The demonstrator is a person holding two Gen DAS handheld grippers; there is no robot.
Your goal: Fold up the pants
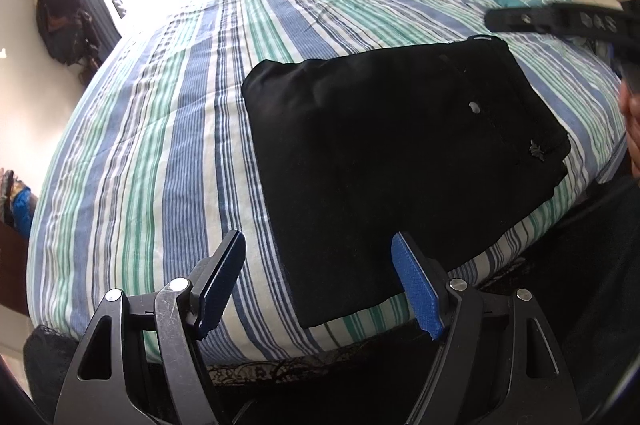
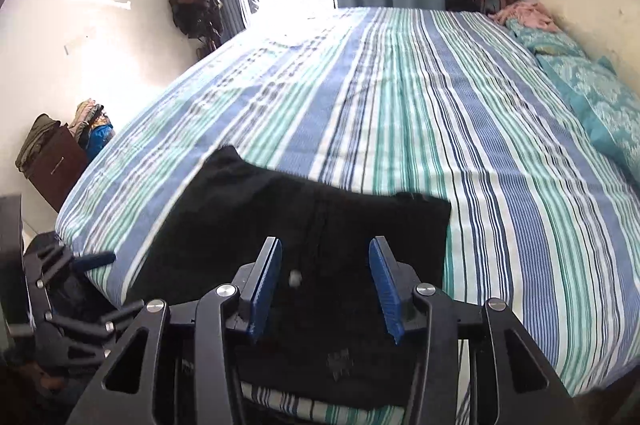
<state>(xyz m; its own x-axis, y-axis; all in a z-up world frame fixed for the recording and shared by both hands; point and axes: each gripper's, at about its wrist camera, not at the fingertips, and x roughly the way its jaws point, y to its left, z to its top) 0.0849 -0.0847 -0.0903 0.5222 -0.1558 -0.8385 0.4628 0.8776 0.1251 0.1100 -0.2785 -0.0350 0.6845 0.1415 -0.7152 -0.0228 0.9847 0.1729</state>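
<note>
Pants (image 1: 400,153), black: one folded bundle, lying flat near the near edge of the striped bedspread (image 1: 160,145), its near corner close to the mattress edge. Left gripper (image 1: 320,289): jaws wide apart, holding nothing, hovering over the bundle's near-left corner. Right gripper (image 2: 325,291): jaws partly apart, empty, above the dark cloth; contact cannot be told. Risks, as judged: a pad snagging the top layer would drag the fold open; a nudge toward the edge could slide the bundle off.
</note>
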